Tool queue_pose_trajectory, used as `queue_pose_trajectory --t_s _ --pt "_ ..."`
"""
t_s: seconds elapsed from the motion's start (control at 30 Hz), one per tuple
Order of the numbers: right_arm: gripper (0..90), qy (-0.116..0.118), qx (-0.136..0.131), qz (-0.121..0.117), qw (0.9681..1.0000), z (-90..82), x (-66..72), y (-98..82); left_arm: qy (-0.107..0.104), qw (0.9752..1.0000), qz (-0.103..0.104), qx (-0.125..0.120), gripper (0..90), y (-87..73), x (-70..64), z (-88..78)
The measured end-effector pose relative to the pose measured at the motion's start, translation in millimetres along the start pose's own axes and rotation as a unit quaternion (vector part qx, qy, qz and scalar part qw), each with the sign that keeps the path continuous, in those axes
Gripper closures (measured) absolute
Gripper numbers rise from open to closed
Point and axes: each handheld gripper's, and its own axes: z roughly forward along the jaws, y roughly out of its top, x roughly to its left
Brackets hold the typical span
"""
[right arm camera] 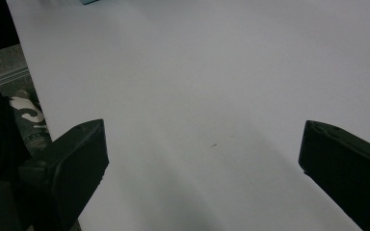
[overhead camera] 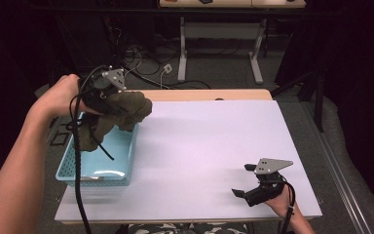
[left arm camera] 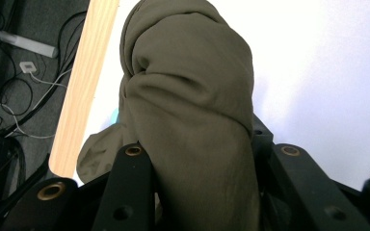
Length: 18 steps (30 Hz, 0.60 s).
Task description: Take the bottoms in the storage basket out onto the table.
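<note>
High view is showing the white table, then the blue basket at nine o'clock, then an olive cloth hanging over the basket's far end. The left gripper is pinching the cloth; its long axis is running from eleven toward eight o'clock, tail drooping into the basket. That trailing end is likely snagging the rim, or the bunched fabric slipping. The right gripper is sitting spread wide, holding nothing, at five o'clock.

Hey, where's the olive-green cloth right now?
In the high view, the bunched olive-green cloth is at far left, held up by the left gripper above the light-blue plastic basket, its tail hanging into it.
</note>
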Motion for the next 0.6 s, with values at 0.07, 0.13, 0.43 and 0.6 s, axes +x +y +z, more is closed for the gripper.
queue_pose_trajectory --t_s 0.07,0.13,0.43,0.6 --pt "3.2 0.0 0.0 0.001 1.0 0.0 0.0 0.0 0.001 1.0 -0.001 -0.002 65.8 1.6 1.0 -0.6" --pt "3.2 0.0 -0.002 0.0 1.0 0.1 0.0 -0.1 0.003 1.0 -0.002 -0.003 65.8 3.7 2.0 -2.0" --pt "3.2 0.0 -0.001 0.001 1.0 -0.5 -0.4 -0.1 0.007 0.9999 0.015 -0.005 65.8 14.8 1.6 -4.9" --pt "3.2 0.0 -0.001 0.001 1.0 -0.5 -0.4 -0.3 0.008 0.9997 0.021 -0.011 65.8 19.9 0.7 -7.1"
